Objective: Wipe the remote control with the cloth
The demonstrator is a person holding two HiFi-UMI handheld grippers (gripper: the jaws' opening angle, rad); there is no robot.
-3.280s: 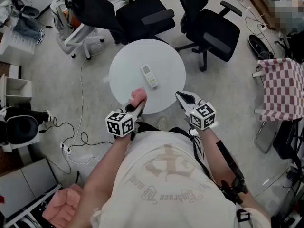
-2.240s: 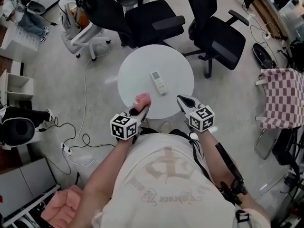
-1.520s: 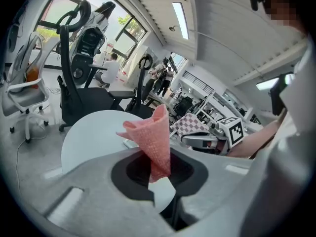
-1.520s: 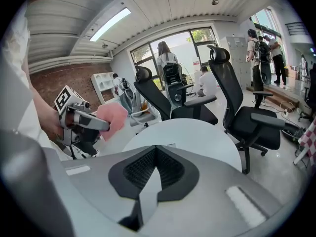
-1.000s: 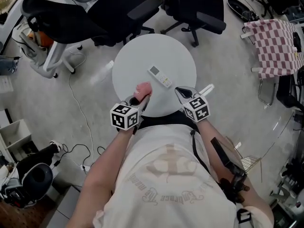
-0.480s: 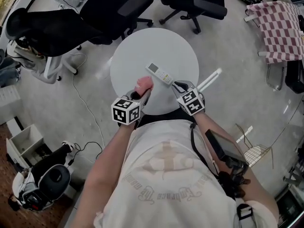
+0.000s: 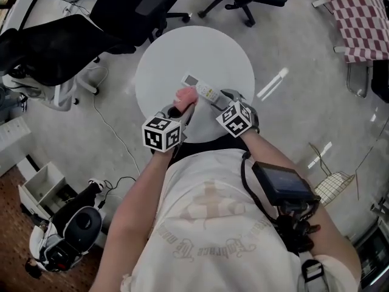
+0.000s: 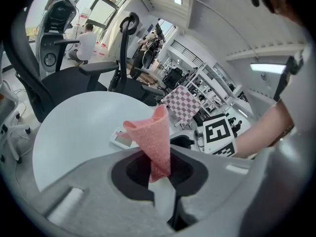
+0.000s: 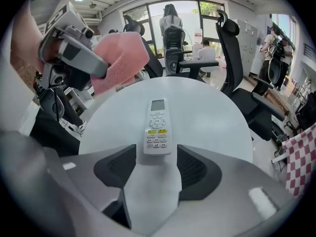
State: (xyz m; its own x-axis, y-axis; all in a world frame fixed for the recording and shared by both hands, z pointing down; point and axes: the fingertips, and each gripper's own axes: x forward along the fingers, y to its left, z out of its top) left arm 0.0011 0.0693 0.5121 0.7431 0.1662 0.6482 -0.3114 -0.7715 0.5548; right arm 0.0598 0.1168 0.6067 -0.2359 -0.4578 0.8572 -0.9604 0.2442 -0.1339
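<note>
A white remote control [image 7: 199, 87] lies on the round white table [image 7: 194, 41]. My left gripper [image 7: 182, 109] is shut on a pink cloth [image 7: 185, 95], which stands up from its jaws [image 8: 153, 137] just left of the remote [image 8: 121, 138]. My right gripper [image 7: 219, 97] is open at the remote's near end. Its jaws have just been opening. In the right gripper view the remote [image 9: 157, 127] has its lower end between the two pads, with a gap on each side. The cloth [image 9: 121, 60] hangs at upper left there.
Black office chairs [image 7: 140, 5] crowd the far side of the table. A red checked cloth [image 7: 364, 17] hangs over a frame at upper right. Cables and a white shelf unit [image 7: 36, 184] lie on the floor at left.
Both grippers have moved forward over the table and down towards the remote. The right one has come to the remote's near end, and the cloth is now beside the remote.
</note>
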